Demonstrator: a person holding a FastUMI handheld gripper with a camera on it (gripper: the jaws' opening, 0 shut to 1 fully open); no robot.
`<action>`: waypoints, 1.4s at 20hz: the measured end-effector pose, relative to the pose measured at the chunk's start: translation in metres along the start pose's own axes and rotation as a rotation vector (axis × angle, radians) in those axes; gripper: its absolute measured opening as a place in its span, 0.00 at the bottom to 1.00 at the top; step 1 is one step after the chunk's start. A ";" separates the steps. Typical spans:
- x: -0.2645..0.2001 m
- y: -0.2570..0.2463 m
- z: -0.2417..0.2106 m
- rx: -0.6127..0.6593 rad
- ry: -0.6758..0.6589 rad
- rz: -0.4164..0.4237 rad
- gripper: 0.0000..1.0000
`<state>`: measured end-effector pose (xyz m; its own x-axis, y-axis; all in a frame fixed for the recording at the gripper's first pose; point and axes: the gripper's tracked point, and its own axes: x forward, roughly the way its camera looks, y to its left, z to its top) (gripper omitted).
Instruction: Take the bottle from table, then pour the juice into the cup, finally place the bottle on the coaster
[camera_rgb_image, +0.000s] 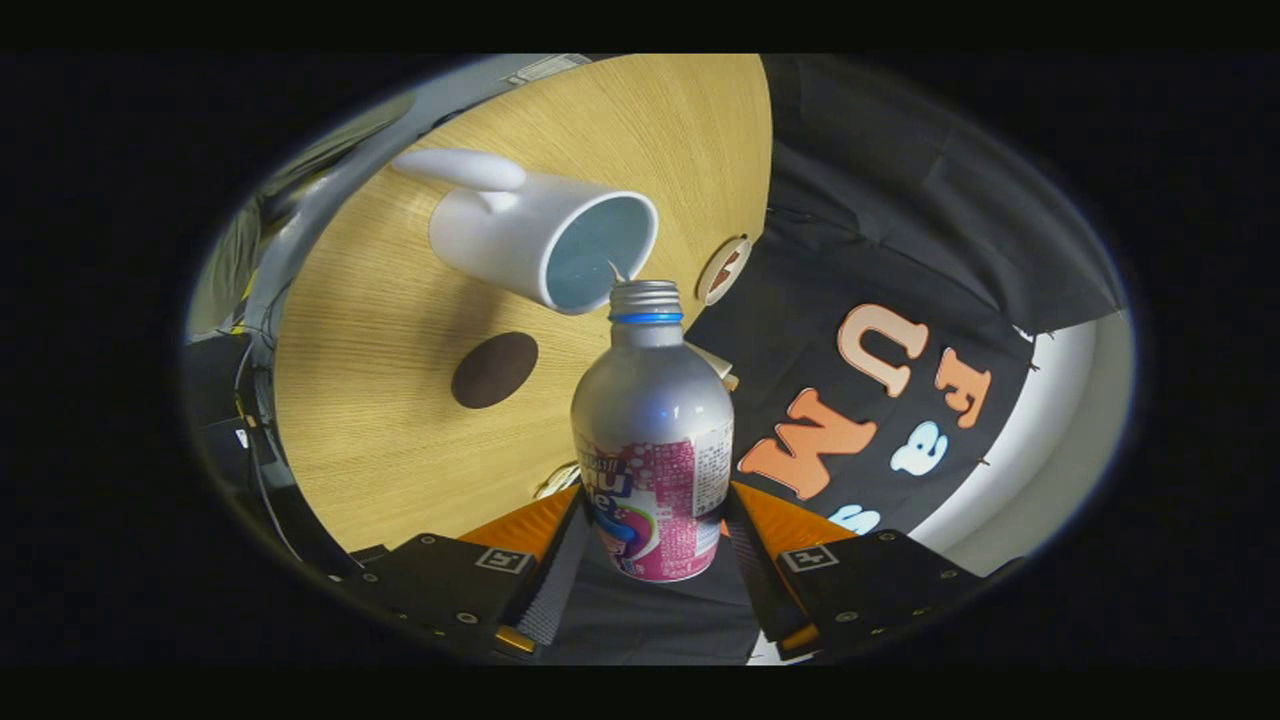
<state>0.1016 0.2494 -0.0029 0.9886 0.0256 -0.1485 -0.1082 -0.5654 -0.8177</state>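
bottles: one, a silver bottle (652, 440) with a pink-and-white label and a blue ring under its threaded neck, no cap on it.
cups: one, a white cup (545, 236) with a handle, pale blue inside.
coasters: one dark round coaster (494, 369) flat on the table; a second small round disc (724, 269) with a pale rim sits at the table edge, and you cannot tell what it is.
tables: one, a round wooden table (390, 440).
your gripper: gripper (653, 545) is clamped on the bottle, one finger pressing each side of the label, low on the body.
bottle vs fingers: held between your two fingers, body and neck sticking out ahead of them.
bottle vs cup: bottle mouth sits right at the cup's rim, a thin pale streak showing between mouth and rim; whether they touch, you cannot tell.
view tilt: the table and cup look tipped sideways relative to your gripper.
coaster vs cup: coaster lies near the cup, apart from it, beyond your left finger.
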 end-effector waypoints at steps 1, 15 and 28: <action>0.000 0.000 0.000 -0.008 0.001 -0.002 0.75; 0.007 -0.002 -0.009 -0.072 0.022 -0.018 0.75; 0.013 0.010 -0.009 0.070 0.002 0.008 0.75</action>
<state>0.1140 0.2365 -0.0083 0.9879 0.0198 -0.1538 -0.1227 -0.5063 -0.8536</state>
